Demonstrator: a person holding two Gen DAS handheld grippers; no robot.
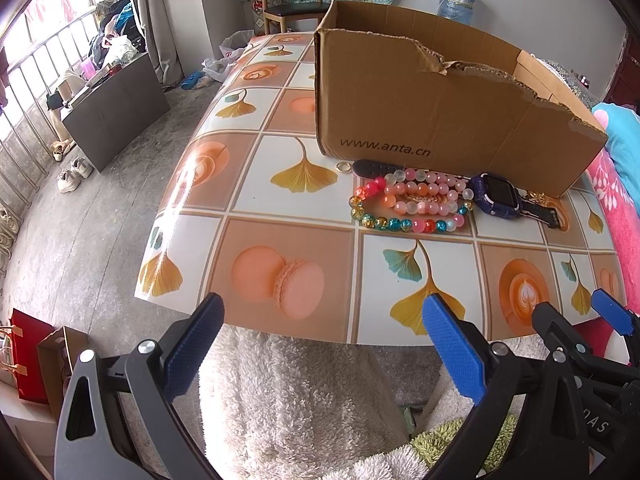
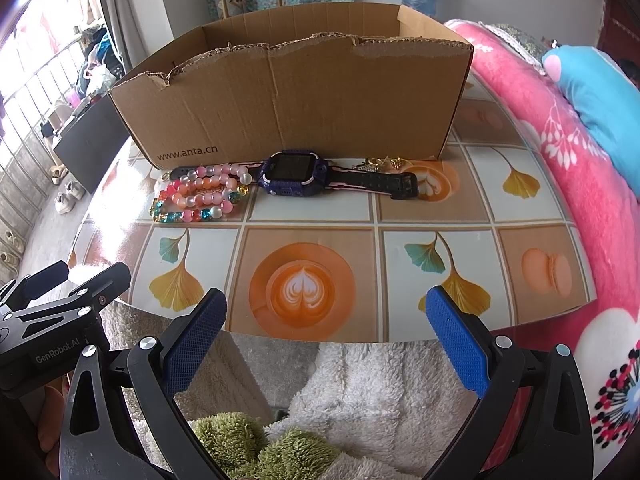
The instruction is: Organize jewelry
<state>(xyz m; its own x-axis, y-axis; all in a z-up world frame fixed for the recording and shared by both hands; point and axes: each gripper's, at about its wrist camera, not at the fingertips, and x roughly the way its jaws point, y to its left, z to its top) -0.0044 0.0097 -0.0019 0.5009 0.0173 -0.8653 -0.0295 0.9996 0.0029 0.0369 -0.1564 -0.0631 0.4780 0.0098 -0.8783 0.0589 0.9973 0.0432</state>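
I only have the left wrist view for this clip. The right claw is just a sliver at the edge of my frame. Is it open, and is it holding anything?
Observer: The right claw is wide open and empty, hovering over the near edge of the table with the tiled leaf-and-coffee print.
Operator: Something gold glints past the watch. What is it?
Observer: A small cluster of gold trinkets lies at the foot of the brown cardboard box, just behind the strap of the purple smartwatch.
Operator: Is the watch screen lit?
Observer: No. Seen face-on here, its screen is dark.
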